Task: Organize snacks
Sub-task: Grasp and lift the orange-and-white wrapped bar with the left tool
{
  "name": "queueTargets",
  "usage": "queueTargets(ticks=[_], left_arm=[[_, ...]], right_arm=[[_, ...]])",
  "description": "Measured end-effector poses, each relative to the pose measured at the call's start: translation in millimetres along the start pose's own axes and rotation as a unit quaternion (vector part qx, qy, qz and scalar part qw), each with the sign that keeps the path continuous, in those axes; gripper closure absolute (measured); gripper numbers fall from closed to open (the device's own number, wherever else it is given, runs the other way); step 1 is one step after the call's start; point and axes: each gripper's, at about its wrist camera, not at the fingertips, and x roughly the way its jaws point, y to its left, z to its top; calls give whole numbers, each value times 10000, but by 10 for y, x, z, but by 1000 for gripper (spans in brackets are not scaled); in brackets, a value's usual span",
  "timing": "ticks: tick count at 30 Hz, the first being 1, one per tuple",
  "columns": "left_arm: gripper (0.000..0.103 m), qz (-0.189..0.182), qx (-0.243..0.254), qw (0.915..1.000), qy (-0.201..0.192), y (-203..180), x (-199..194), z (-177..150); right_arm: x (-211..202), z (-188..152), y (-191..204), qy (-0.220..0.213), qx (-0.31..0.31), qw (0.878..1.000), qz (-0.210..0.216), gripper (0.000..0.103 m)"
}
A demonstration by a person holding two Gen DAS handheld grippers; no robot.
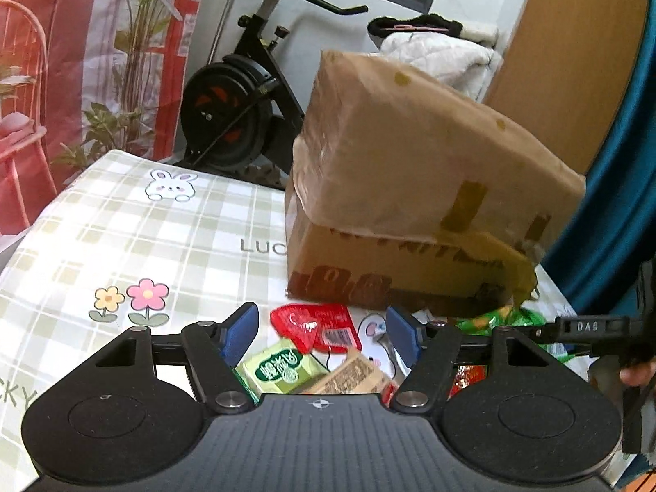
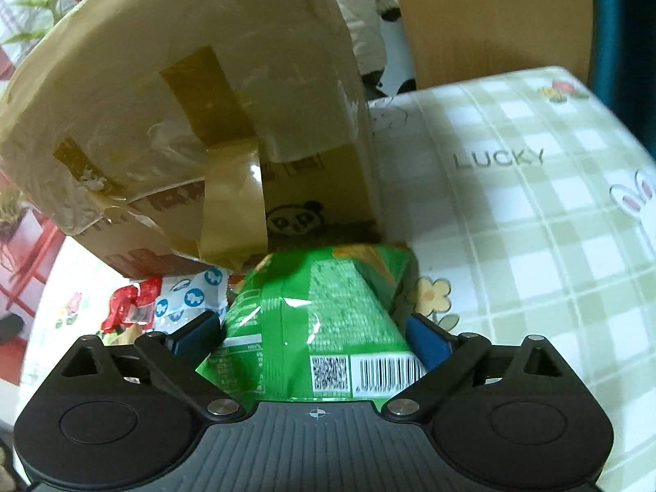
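Scene: snacks lie scattered on a checked-cloth bench, right in front of a cardboard box whose taped flap hangs tilted over them.

Right tool: blue fingers spread wide, one on each side of a green snack bag. Both sit at the bag's flanks, but whether they are pressing it I cannot tell; no squeeze or crease shows at the contact.

Bag position: lying between the right tool's fingers, barcode end toward the camera, far end tucked at the box's base under a dangling strip of tape.

Long axis: runs straight away from the tool toward the box, so the fingers straddle its width, not its length.

Left tool: wide open, holding nothing, hovering over the pile.

Under the left tool: a red packet lies just ahead between the fingers, a light green pack and a brown printed wrapper closer in.

Nearer hand: right, clearly, for the green bag; left has first claim on the red packet.

Likely next call: closing on the bag and drawing it back clear of the flap, which overhangs its far end.
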Motion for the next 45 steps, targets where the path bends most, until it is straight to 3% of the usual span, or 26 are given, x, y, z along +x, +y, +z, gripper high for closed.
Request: queueTargets(ticks=[5, 12, 17, 22, 27, 36, 45], left_arm=[[33, -42, -24, 10000, 27, 28, -7, -56], [39, -99, -13, 9999, 48, 84, -41, -107], [45, -49, -33, 10000, 31, 190, -106, -170], [56, -47, 40, 9997, 232, 196, -46, -274], [56, -266, 290, 9984, 417, 89, 93, -344], [55, -287, 940, 9922, 765, -59, 520, -439], [54, -497, 800, 9899, 1063, -95, 478, -691]], right_arm=[[-4, -12, -35, -38, 104, 9996, 243, 20], [-136, -40, 37, -288, -228, 9986, 389, 31], [-336, -118, 52, -518, -542, 9969, 226, 31], [-455, -211, -86, -628, -347, 9969, 310, 31], [-500, -230, -163, -699, -260, 9965, 388, 31], [-496, -273, -162, -750, -222, 9959, 458, 31], [-500, -304, -203, -744, -230, 9960, 438, 31]])
